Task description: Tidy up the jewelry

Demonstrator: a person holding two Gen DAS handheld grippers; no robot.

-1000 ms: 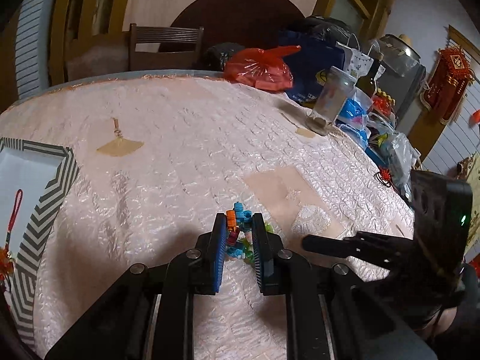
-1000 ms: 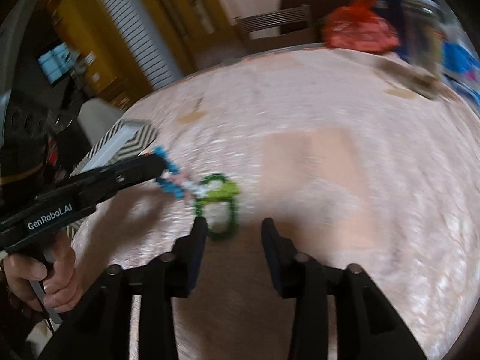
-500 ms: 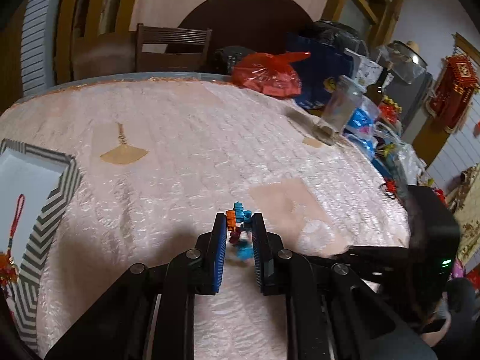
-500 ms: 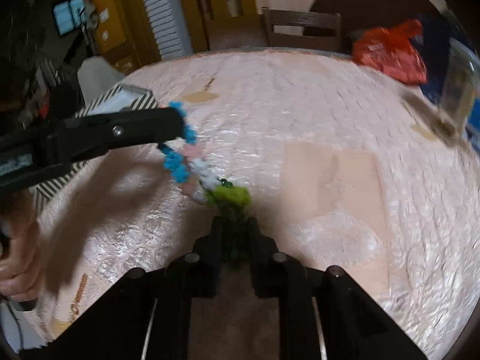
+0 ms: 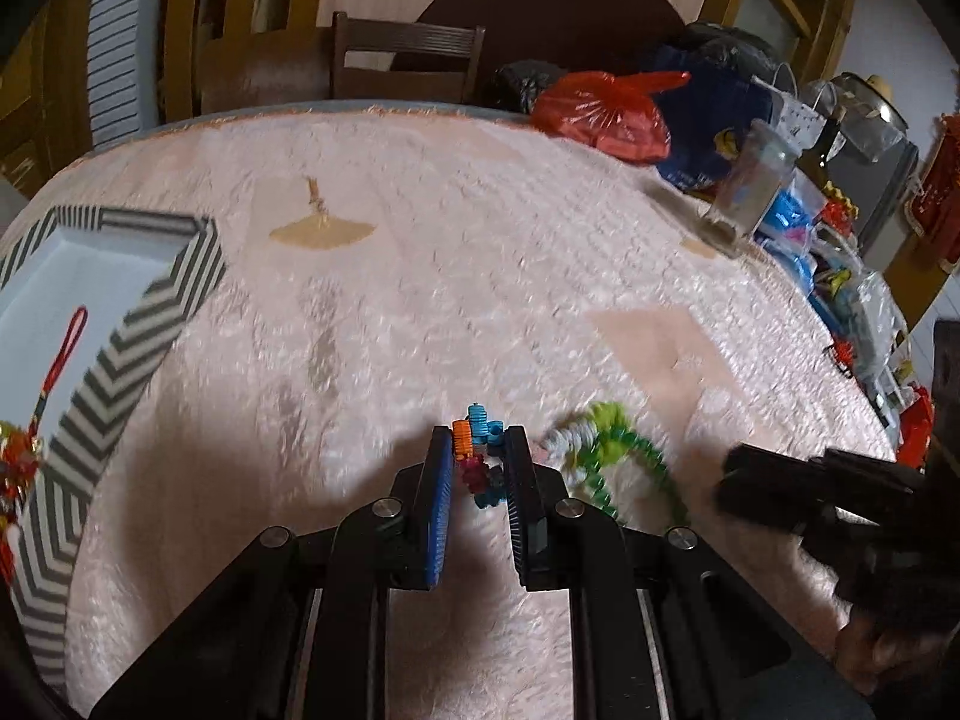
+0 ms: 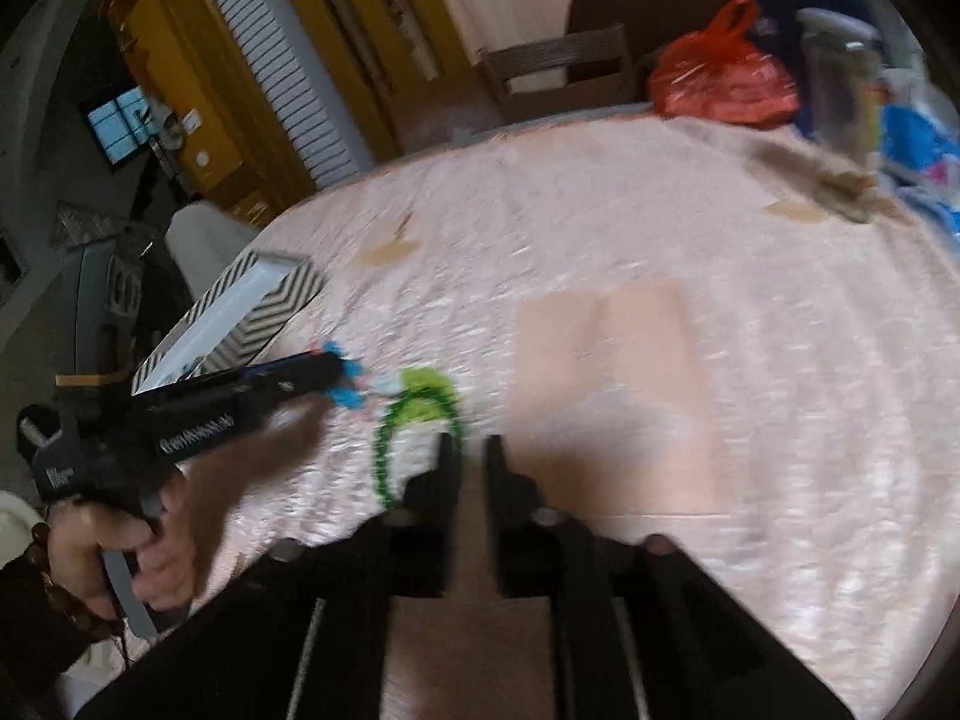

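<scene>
Scene: I am looking along both grippers at a round table (image 5: 420, 228) covered in a shiny pink cloth, with bags and a jar crowded at its far right edge.

Left gripper (image 5: 477, 468): my fingers pinch the blue, orange and red end of a beaded bracelet (image 5: 480, 450); beads poke out just beyond the fingertips.

Bracelet, free end: a white, lime and dark green stretch trails to the right of my left fingers and curls onto the cloth. In the right wrist view the green loop (image 6: 414, 420) lies just ahead of and left of my right fingertips.

Right gripper (image 6: 471, 450): the jaws are opening from a narrow gap. The left finger sits at the edge of the green loop; motion blur hides whether it touches, and I see nothing clamped between the pads.

Tray (image 5: 138, 324): a zigzag-striped tray with a pale floor sits well to the left of my left fingers. A red tassel charm (image 5: 60, 360) already lies inside it.

Progress: I judge one piece is put away and the bracelet is not yet.

Left to do: I would carry the bracelet left, over the striped rim, and lay it inside without the trailing loop snagging.
</scene>
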